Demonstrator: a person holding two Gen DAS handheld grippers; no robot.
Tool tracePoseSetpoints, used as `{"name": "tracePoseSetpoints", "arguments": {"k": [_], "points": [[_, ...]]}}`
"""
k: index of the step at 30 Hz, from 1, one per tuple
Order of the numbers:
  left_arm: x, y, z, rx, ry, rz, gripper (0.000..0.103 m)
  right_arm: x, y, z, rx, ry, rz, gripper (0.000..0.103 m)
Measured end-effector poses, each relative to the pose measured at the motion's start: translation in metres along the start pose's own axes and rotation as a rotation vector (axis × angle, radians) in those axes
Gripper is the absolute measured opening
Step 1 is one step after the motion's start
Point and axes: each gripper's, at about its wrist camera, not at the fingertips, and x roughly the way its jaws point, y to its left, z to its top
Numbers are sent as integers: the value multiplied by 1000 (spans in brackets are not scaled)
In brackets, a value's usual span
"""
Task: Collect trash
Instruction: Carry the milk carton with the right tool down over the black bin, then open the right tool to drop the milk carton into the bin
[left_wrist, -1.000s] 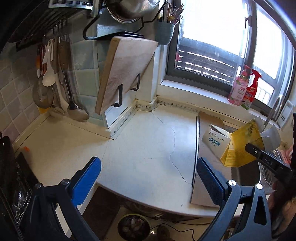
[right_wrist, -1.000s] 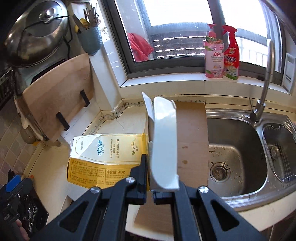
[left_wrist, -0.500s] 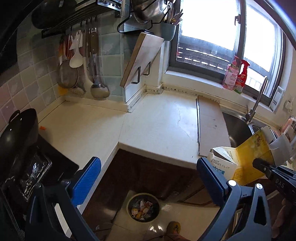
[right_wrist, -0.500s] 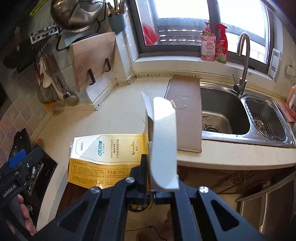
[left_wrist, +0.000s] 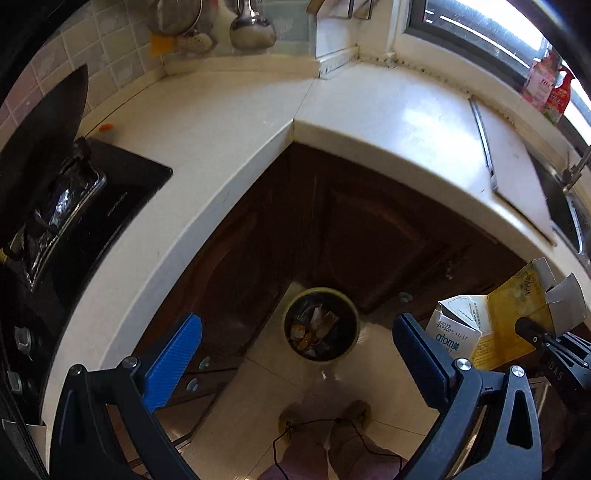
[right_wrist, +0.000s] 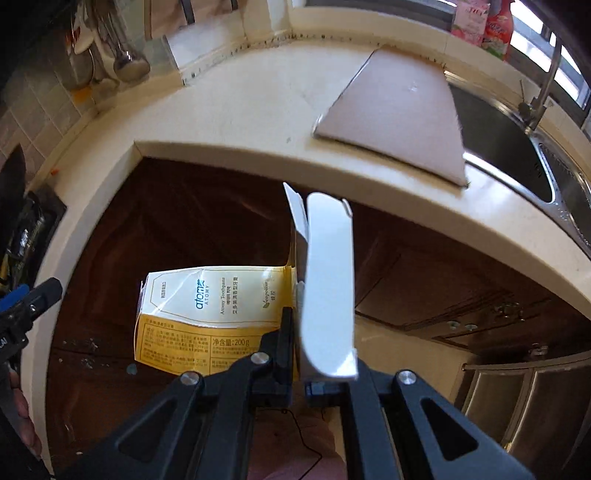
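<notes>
Box over the bin.
My right gripper (right_wrist: 295, 332) pinches the box (right_wrist: 214, 310) beside the bin (left_wrist: 320, 325); left gripper (left_wrist: 295, 354) wide, empty.

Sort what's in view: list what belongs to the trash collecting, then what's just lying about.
Part of the job:
- toothpaste box, flattened, clamped in the right gripper
- trash bin on the floor, already holding wrappers
- left gripper, open and empty

Just lying about:
- cardboard sheet beside the sink
- ladles on the wall
- spray bottles
- stove
</notes>
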Motion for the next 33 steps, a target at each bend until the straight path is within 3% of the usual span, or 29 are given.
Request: {"name": "tracePoseSetpoints", "arguments": {"k": [9, 15, 19, 22, 26, 27, 33], "points": [[153, -4, -56, -2, 129, 127, 102, 209, 48, -22, -197, 190, -86, 4], [227, 4, -70, -53, 191, 139, 102, 299, 84, -19, -262, 262, -81, 4], [251, 8, -63, -60, 194, 144, 102, 334, 103, -11, -307, 285, -73, 5], [260, 10, -55, -62, 198, 134, 102, 353, 119, -10, -351, 345, -64, 13], [262, 15, -50, -67, 194, 108, 102, 347, 124, -7, -362, 312, -35, 54], [262, 16, -49, -66, 194, 108, 102, 343, 124, -8, -364, 295, -23, 59], [263, 21, -48, -62, 214, 99, 102, 335, 103, -9, -341, 318, -15, 59]]}}
